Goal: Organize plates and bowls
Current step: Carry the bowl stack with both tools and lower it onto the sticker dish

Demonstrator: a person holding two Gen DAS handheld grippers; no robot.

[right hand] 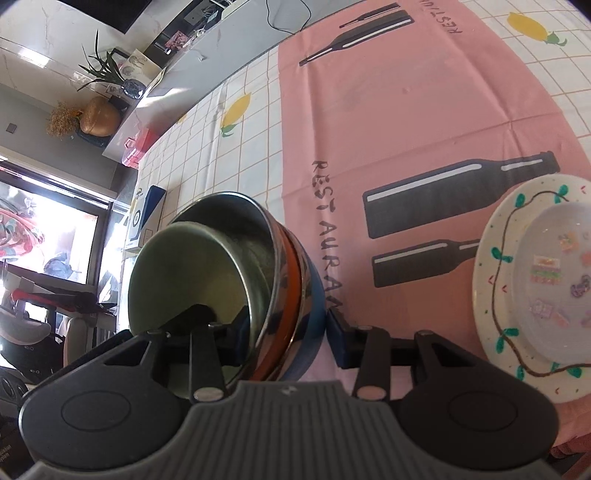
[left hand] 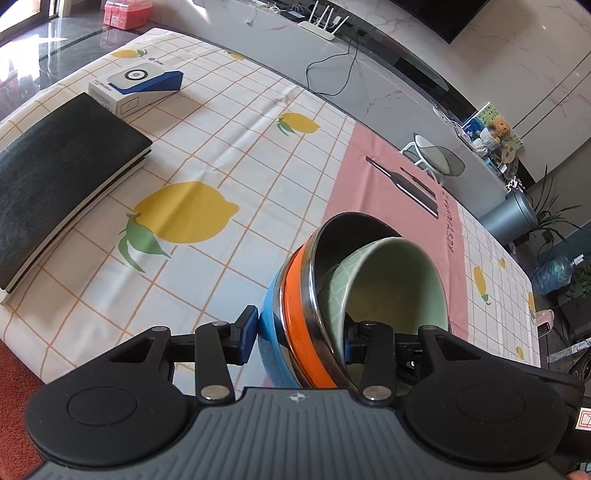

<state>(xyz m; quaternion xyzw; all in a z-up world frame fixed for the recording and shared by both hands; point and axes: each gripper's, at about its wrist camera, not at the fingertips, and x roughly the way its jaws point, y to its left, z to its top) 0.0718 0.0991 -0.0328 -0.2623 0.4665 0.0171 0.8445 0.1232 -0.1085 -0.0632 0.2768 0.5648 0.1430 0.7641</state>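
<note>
Green bowl (left hand: 395, 280) nested in steel-rimmed bowls (left hand: 295, 295), tilted | left claw (left hand: 299, 332), right claw (right hand: 284, 328) both clamp stack wall

A glazed pale-green ceramic bowl (left hand: 391, 280) nests in shiny steel bowls (left hand: 314, 295) on creased matt tablecloth (left hand: 221, 147).

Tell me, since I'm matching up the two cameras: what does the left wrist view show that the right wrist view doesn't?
Left wrist only: a closed black notebook lying on the lemon-print tablecloth, and a white router on the far counter.

Right wrist only: a white round plate with a hand-drawn green vine border, carrying a clear plate.

Both: the nested stack of a pale green ceramic bowl inside steel bowls with orange and blue bands, gripped at opposite rims by both sets of fingers; the pink bottle-print mat; the blue-and-white box.
</note>
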